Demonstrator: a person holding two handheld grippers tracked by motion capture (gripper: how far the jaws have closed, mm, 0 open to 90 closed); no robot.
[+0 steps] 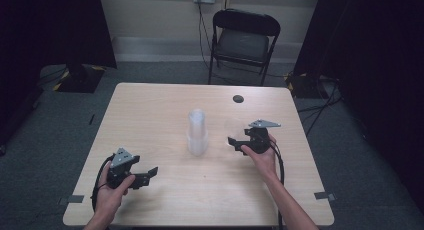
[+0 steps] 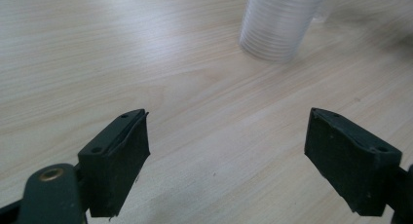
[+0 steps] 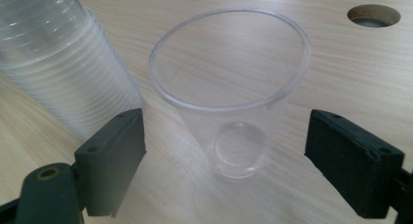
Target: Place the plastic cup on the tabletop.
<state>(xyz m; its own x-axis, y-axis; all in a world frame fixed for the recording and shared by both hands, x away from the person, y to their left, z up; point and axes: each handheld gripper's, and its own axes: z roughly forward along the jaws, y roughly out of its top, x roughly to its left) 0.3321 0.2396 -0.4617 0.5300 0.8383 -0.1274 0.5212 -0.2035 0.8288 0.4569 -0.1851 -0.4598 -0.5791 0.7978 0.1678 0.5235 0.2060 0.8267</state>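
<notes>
A tall stack of clear plastic cups (image 1: pixel 197 132) stands upright near the middle of the wooden table (image 1: pixel 150 110). The stack (image 2: pixel 280 24) lies ahead of my left gripper (image 2: pixel 226 151), which is open with only bare wood between its pads. That left gripper (image 1: pixel 147 175) sits at the front left, held by a hand. A single clear cup (image 3: pixel 234 102) stands upright beside the stack (image 3: pixel 53 63). My right gripper (image 3: pixel 226 156) is open around it, with a gap on both sides of the cup. In the high view the right gripper (image 1: pixel 235 140) is just right of the stack.
A round cable hole (image 1: pixel 238 98) (image 3: pixel 374 14) is cut in the table's far right part. A black folding chair (image 1: pixel 244 40) stands beyond the far edge. Dark curtains hang on both sides of the room.
</notes>
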